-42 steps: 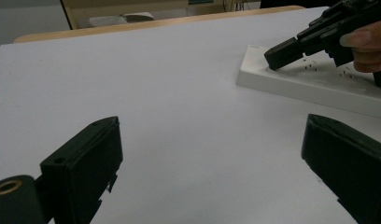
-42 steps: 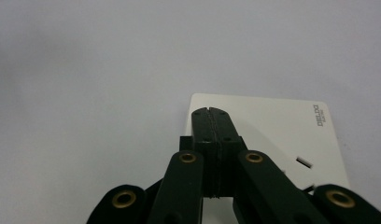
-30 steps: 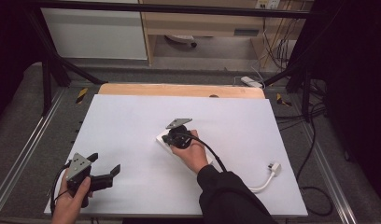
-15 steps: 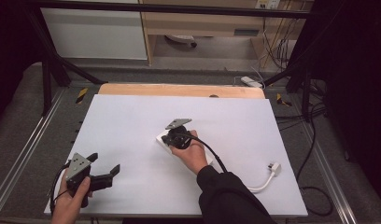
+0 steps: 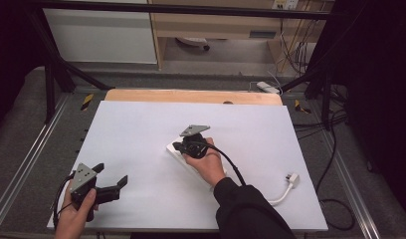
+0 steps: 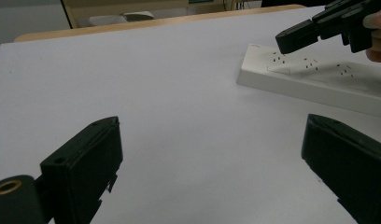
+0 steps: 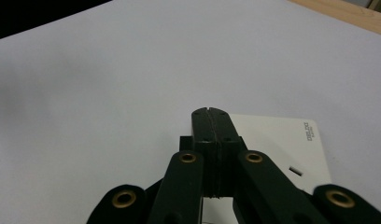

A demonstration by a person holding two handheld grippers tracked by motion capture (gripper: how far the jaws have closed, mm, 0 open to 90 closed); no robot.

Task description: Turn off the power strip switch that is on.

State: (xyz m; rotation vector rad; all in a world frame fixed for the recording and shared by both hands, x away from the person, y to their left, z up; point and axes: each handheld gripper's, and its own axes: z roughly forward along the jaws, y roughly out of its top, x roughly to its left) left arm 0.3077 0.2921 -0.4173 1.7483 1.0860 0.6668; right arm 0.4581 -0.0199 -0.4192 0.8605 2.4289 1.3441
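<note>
The power strip point(image 5: 191, 162) lay near the middle of the white table point(image 5: 141, 124), its long axis slanting from the far left toward the near right, where a cord ran on to a plug point(image 5: 292, 178) lying by the table's right edge. The right gripper point(image 5: 183, 147) was over the strip's far-left end, jaws pressed together with nothing between them; in the right gripper view the closed tips sat just above the strip's end, near the printed label, though whether they touched the casing could not be told. The right hand point(image 5: 206, 164) and sleeve covered most of the strip from above, so its near end and the cord's exit were hidden. The left gripper point(image 5: 109, 186) sat well apart at the near-left corner, held low, jaws spread wide and empty. From it the strip lay ahead and to the right, as the left gripper view showed, with the sockets facing up and the strip's right part cut off by the frame. The right hand was plainly the nearer one for any work on the strip.
</note>
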